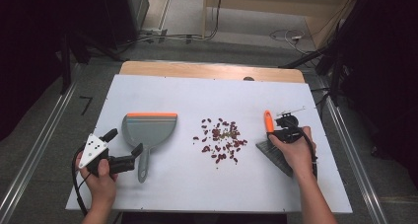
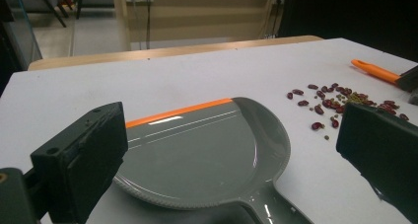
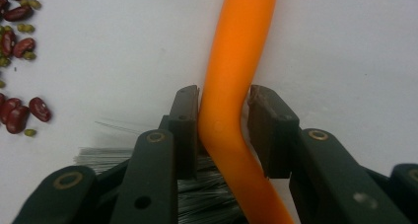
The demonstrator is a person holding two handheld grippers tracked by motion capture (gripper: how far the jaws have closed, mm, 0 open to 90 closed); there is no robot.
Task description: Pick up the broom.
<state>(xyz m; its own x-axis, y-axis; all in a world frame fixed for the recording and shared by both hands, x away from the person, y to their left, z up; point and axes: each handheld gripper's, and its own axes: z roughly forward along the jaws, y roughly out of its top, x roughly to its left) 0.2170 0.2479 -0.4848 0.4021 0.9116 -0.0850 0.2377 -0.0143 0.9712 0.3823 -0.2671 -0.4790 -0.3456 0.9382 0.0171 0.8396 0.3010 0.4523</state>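
Observation:
A grey dustpan point(image 1: 148, 129) with an orange lip lies at the left of the white table, its handle point(image 1: 143, 165) pointing toward me. My left gripper point(image 1: 123, 145) is open beside that handle. In the left gripper view its jaws point(image 2: 231, 150) stand wide apart with the dustpan point(image 2: 197, 155) between and beyond them. Red and green beans point(image 1: 222, 137) are scattered at mid-table. At the right lies a brush with an orange handle point(image 1: 268, 121) and grey bristles point(image 1: 276, 156). My right gripper point(image 1: 285, 131) is shut on the brush handle point(image 3: 231, 61), with the bristles point(image 3: 207, 194) beneath the jaws.
The white table top point(image 1: 207, 93) ends in a wooden strip point(image 1: 212, 70) at the far edge. Cables point(image 1: 291, 36) lie on the floor behind it, and metal rails point(image 1: 34, 155) run along both sides. Some beans point(image 3: 19, 113) lie left of the brush.

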